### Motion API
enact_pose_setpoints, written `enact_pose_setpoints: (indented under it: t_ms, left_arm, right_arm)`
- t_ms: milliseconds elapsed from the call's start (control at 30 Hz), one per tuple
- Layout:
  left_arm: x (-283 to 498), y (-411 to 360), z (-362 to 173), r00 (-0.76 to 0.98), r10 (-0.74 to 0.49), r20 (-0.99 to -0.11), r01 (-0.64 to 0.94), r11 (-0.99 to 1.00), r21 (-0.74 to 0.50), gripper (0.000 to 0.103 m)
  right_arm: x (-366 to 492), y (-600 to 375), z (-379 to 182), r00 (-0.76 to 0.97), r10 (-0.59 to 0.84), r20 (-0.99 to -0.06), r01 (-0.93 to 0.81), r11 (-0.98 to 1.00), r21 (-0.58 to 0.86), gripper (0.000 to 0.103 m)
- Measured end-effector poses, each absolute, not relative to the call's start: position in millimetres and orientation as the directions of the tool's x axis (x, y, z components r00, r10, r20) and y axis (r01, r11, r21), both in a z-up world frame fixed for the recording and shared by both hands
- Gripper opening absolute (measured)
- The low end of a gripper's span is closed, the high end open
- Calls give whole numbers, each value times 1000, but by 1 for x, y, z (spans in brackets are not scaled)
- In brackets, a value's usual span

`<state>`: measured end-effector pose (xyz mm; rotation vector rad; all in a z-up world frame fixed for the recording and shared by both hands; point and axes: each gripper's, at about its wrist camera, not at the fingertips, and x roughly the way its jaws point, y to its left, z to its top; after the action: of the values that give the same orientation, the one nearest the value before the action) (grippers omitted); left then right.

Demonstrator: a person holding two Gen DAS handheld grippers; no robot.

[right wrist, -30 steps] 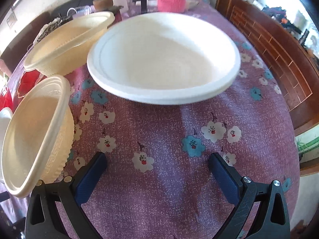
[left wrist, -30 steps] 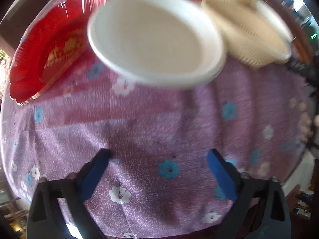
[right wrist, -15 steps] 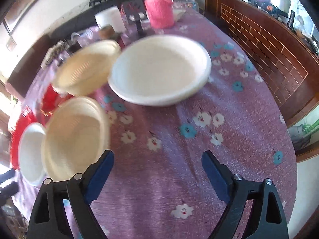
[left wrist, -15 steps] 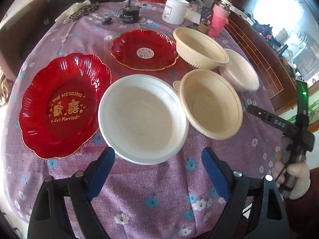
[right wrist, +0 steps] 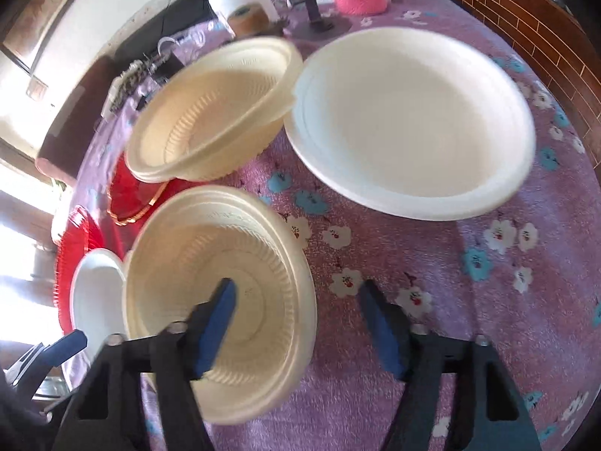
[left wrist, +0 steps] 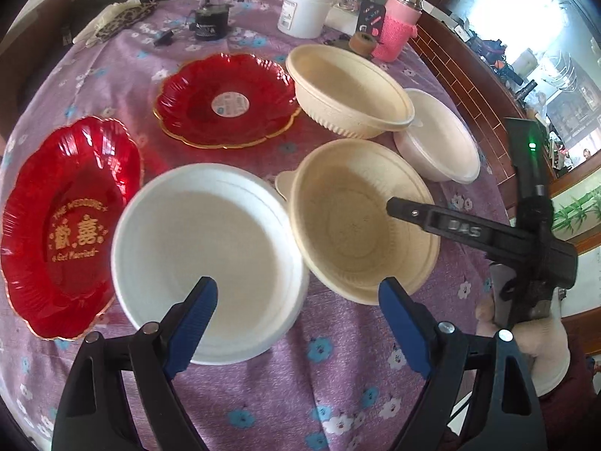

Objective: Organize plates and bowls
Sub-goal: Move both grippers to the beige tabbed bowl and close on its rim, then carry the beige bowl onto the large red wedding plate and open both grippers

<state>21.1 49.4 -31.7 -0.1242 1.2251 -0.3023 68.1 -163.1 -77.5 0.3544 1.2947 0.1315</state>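
Note:
On the purple flowered cloth stand two white bowls, two cream bowls and two red plates. My left gripper [left wrist: 300,319] hovers over the near white bowl [left wrist: 210,259]. Its jaws are closing slightly, with the bowl's right rim between them and the pads not touching it. My right gripper [right wrist: 298,323] is closing across the rim of the near cream bowl [right wrist: 221,282], one finger inside and the other outside over the cloth, no pad pressing. Behind lie the far cream bowl [left wrist: 349,90], the second white bowl [left wrist: 439,143], the lettered red plate [left wrist: 64,225] and the other red plate [left wrist: 225,101].
At the table's far end stand a pink-sleeved bottle [left wrist: 398,34], a white jar [left wrist: 304,11], a black device [left wrist: 210,22] and a spotted cloth [left wrist: 120,18]. A gloved hand [left wrist: 526,342] holds the right gripper at the table's right edge, beside a brown brick-patterned wall [left wrist: 462,64].
The left gripper rose and drew back from close over the cloth, so the whole table shows. The right gripper swung left from the far white bowl to the near cream bowl and narrowed its jaws.

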Motion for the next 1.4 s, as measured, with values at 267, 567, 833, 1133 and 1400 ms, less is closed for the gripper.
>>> enact_pose_setpoints:
  t_ms: [267, 567, 833, 1133, 1400]
  left_arm:
    - [27, 42, -33, 301, -302, -905, 168, 951, -261, 84]
    - [43, 6, -37, 250, -348, -904, 232, 928, -293, 84]
    - [52, -52, -59, 157, -369, -916, 320, 897, -306, 72]
    - [48, -55, -84, 89, -396, -914, 256, 896, -363, 11]
    - [27, 4, -26, 246, -407, -879, 178, 911, -372, 11]
  right_arm:
    - [53, -182, -72, 270, 296, -916, 118, 934, 337, 10]
    - [24, -228, -65, 240, 278, -930, 166, 932, 322, 10]
    - [2, -263, -76, 226, 303, -926, 220, 910, 351, 11]
    - [-2, -256, -54, 277, 259, -925, 164, 936, 311, 11]
    - [12, -211, -2, 355, 282, -891, 35, 949, 314, 11]
